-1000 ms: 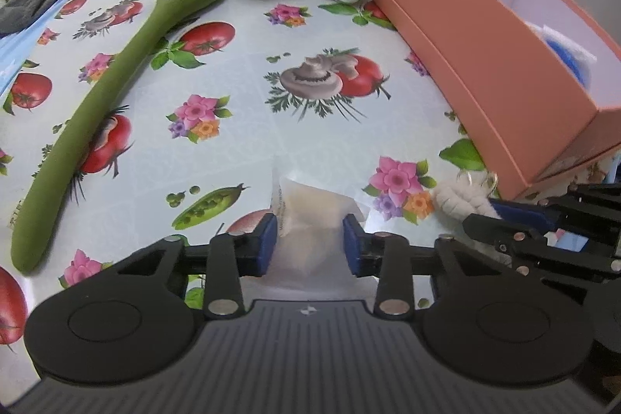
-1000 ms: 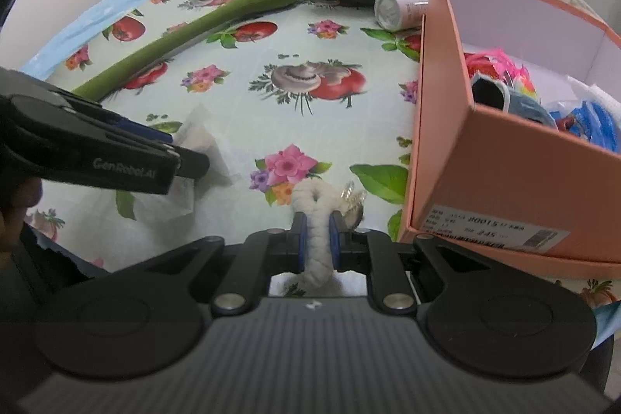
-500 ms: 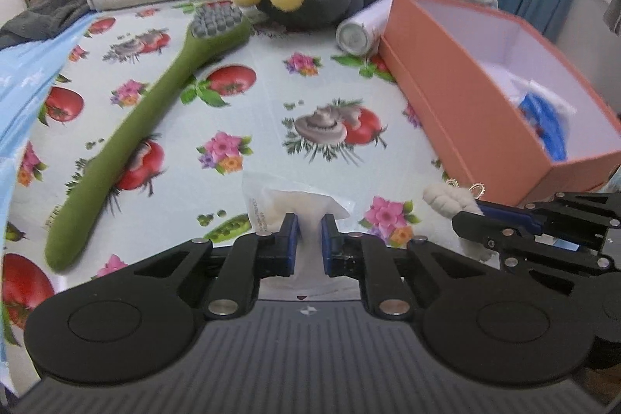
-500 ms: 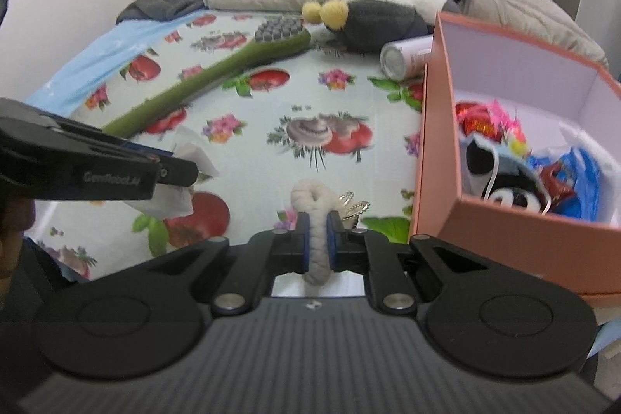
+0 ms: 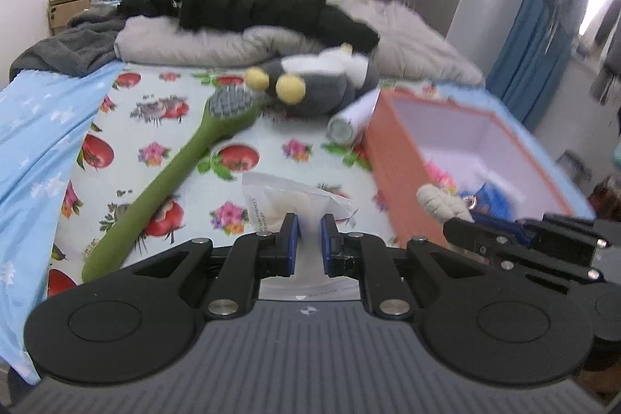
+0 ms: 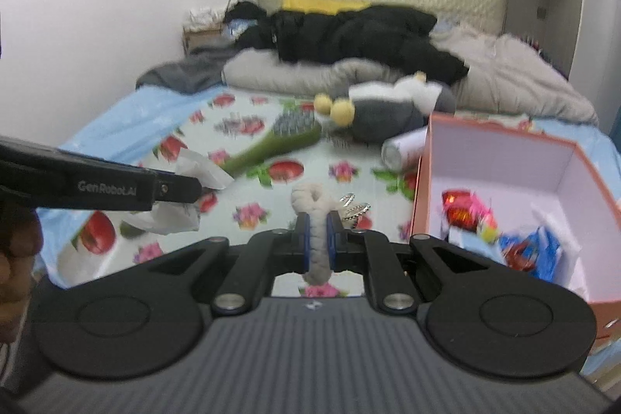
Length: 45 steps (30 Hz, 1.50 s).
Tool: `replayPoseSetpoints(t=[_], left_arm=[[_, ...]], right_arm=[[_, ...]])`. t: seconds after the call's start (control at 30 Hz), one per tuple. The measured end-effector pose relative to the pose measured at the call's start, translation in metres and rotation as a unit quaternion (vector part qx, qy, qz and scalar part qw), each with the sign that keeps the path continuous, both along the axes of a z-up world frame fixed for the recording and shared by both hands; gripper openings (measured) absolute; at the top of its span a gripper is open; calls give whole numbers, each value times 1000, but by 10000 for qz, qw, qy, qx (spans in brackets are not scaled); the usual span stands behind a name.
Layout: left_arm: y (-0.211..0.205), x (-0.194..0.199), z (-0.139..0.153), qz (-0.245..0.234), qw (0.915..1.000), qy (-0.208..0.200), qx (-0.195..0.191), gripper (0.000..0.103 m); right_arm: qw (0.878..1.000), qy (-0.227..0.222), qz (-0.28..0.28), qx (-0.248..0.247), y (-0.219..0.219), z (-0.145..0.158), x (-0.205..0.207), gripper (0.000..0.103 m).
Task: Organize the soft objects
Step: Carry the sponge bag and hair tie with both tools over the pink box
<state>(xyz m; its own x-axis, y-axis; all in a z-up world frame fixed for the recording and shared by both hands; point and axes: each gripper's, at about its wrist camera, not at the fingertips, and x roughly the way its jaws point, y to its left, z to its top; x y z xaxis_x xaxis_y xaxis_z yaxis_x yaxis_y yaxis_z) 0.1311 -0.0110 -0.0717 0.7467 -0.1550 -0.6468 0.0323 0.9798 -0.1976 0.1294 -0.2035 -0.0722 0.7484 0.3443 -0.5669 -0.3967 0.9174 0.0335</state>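
My left gripper (image 5: 308, 231) is shut on a clear plastic pouch (image 5: 295, 198) with a white soft pad inside, held up above the flowered cloth. My right gripper (image 6: 317, 231) is shut on a cream knitted rope charm (image 6: 310, 198) with metal rings (image 6: 355, 206) dangling at its side. The open orange box (image 6: 421, 189) stands just right of it, with colourful soft items inside. In the left wrist view the right gripper (image 5: 452, 226) and its rope charm (image 5: 438, 202) hang beside the orange box (image 5: 392, 173). In the right wrist view the left gripper (image 6: 194, 187) shows at the left with the pouch (image 6: 202, 169).
A long green plush toothbrush (image 5: 174, 173) lies diagonally on the cloth. A grey plush with yellow balls (image 5: 322, 84) and a white tube (image 5: 349, 121) lie behind the box. Black and grey bedding (image 5: 248, 2) is piled at the bed's head. A blue sheet (image 5: 35, 127) borders the left.
The left jaws closed on the pouch. Both grippers then rose from the cloth, lifting the pouch and the rope charm, and now look more level across the bed.
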Motion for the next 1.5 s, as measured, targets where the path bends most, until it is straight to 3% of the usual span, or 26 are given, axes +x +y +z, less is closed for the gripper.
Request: replayPoseSetpoints(t=[0.2,0.47,0.97,1.17,1.27,1.5], left_arm=[[-8,-17,33,-18,9995,-279,-119,15],[-39,-29,53,-265,9986,-420,-199,15],[-116,-5,45,-1269,9911,-230,-333,15],[-144,34,35,-1647,9859,-137,-263,15],[-158,64,29,-1832,9830,-76,-57,15],[-183,132,32,-1928,9811,116,-127,15]], right_arm=[[9995,-232,-92,192,-14,31,-13,12],[9984,-436,-209,282,-34,49,-28,12],[9919,-391,-1184,221,-101,48,-43,12],[9888,-371,-1431,228,-122,43,-27,12],[9885,-297,-1477,152,-130,39,-4,12],[9864,-185,-1628,147,-148,39,49,12]])
